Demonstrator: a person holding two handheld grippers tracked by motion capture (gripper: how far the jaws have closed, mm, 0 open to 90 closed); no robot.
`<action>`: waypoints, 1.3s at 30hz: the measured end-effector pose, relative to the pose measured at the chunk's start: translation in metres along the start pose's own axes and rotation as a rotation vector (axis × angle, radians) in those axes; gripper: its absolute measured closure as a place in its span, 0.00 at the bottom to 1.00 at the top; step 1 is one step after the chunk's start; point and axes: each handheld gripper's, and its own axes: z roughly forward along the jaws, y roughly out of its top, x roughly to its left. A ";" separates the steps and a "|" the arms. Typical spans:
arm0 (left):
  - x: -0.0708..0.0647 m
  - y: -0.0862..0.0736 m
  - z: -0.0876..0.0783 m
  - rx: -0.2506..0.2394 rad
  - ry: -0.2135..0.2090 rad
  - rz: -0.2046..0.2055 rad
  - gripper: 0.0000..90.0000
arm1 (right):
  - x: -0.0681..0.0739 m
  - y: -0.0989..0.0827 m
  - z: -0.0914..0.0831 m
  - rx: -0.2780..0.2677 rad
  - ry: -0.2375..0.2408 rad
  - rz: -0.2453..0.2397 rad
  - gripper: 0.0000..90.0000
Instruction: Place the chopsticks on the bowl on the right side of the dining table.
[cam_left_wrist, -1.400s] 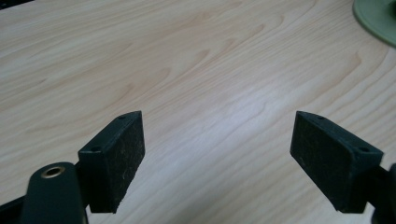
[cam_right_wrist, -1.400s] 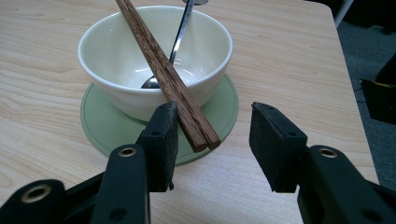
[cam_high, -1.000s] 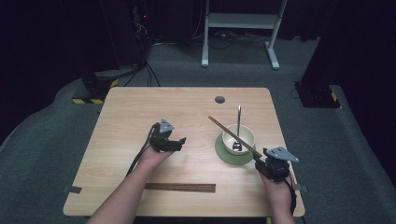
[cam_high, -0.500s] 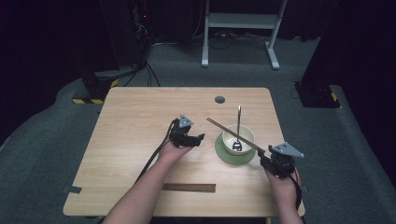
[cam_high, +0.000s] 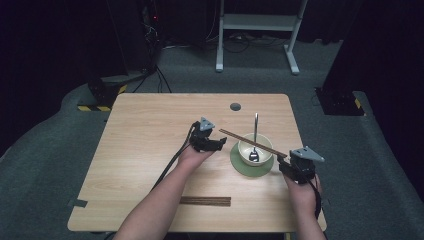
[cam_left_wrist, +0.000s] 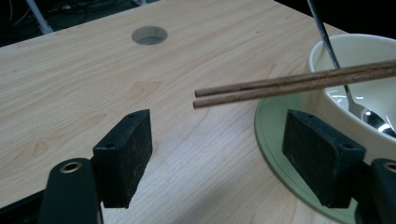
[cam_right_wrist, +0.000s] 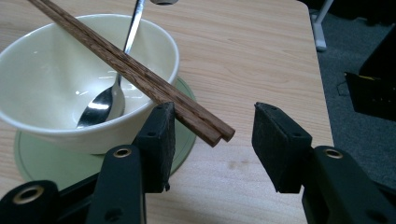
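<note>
Right gripper view — chopsticks between open jaws

chopsticks lie across bowl rim; spoon in bowl; bowl on saucer; second chopstick pair near table front edge.

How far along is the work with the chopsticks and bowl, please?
Done: the bowl holds a spoon, and one chopstick pair lies across its rim. In hand: the right gripper stands open around that pair's end; the left gripper, jaws just closing slightly on nothing, is close to the other end. Left: probably the second pair near the table's front edge.
</note>
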 end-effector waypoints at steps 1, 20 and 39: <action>-0.001 0.001 0.001 -0.001 0.000 0.006 0.27 | -0.001 0.000 0.001 0.004 -0.002 0.002 0.55; -0.012 -0.001 0.008 0.005 -0.014 0.004 0.29 | -0.012 0.012 0.020 0.022 -0.021 0.013 0.56; -0.026 -0.010 -0.001 -0.022 -0.027 -0.017 0.30 | -0.007 0.012 0.022 0.007 0.013 0.000 0.54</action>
